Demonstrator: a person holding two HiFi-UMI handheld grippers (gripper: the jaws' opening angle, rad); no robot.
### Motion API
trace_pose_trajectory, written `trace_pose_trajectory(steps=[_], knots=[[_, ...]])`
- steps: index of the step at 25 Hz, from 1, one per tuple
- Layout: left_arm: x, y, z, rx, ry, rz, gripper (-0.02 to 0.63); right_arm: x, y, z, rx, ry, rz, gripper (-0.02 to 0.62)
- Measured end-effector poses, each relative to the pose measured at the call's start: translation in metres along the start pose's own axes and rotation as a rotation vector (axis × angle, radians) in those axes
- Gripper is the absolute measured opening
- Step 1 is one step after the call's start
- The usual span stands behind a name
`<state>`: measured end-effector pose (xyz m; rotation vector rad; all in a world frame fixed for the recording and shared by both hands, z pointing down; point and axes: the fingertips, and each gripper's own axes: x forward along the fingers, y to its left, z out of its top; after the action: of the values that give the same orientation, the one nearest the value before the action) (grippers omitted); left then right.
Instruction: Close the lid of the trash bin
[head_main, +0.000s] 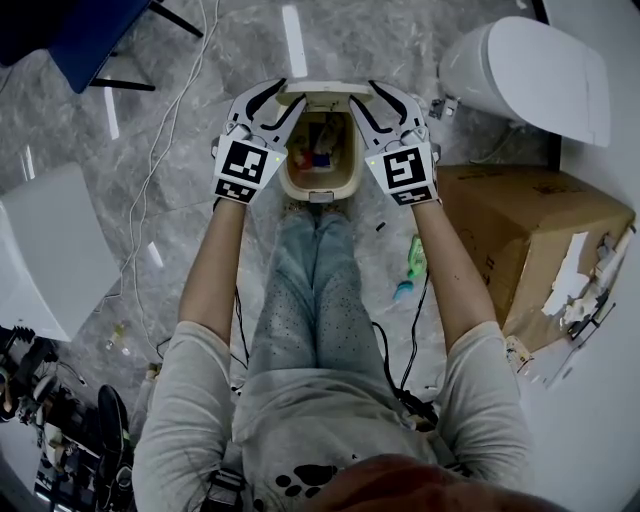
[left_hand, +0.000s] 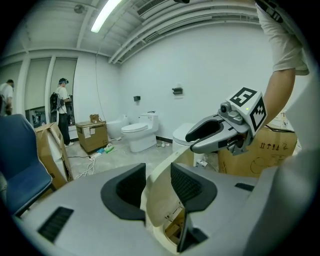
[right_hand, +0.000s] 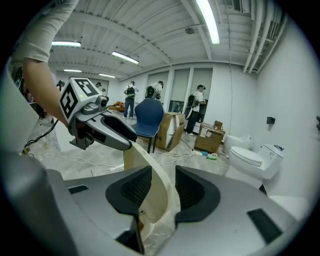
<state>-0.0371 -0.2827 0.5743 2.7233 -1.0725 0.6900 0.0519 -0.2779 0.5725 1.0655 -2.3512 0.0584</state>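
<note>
A beige trash bin (head_main: 291, 172) stands on the floor in front of my knees, with some rubbish inside. Its lid (head_main: 318, 90) is raised at the far side. My left gripper (head_main: 290, 92) straddles the lid's left edge and my right gripper (head_main: 360, 92) its right edge. In the left gripper view the lid (left_hand: 161, 197) stands between the jaws of the left gripper (left_hand: 158, 180), which are spread wide and look loose on it. In the right gripper view the lid (right_hand: 159, 196) fills the gap of the right gripper (right_hand: 162, 187), touching both pads.
A white toilet (head_main: 530, 70) stands at the far right, with a cardboard box (head_main: 520, 230) nearer on the right. White cables (head_main: 150, 170) trail over the grey floor at left. A green bottle (head_main: 412, 262) lies by my right leg. A blue chair (head_main: 100, 40) is far left.
</note>
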Motion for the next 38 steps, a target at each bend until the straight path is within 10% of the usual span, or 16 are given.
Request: trace_pose_trajectory(steps=[38], knots=[[-0.027, -0.039, -0.029, 0.042, 0.044, -0.042, 0.138, -0.026, 0.038, -0.03, -0.09, 0.054, 0.081, 0.107]])
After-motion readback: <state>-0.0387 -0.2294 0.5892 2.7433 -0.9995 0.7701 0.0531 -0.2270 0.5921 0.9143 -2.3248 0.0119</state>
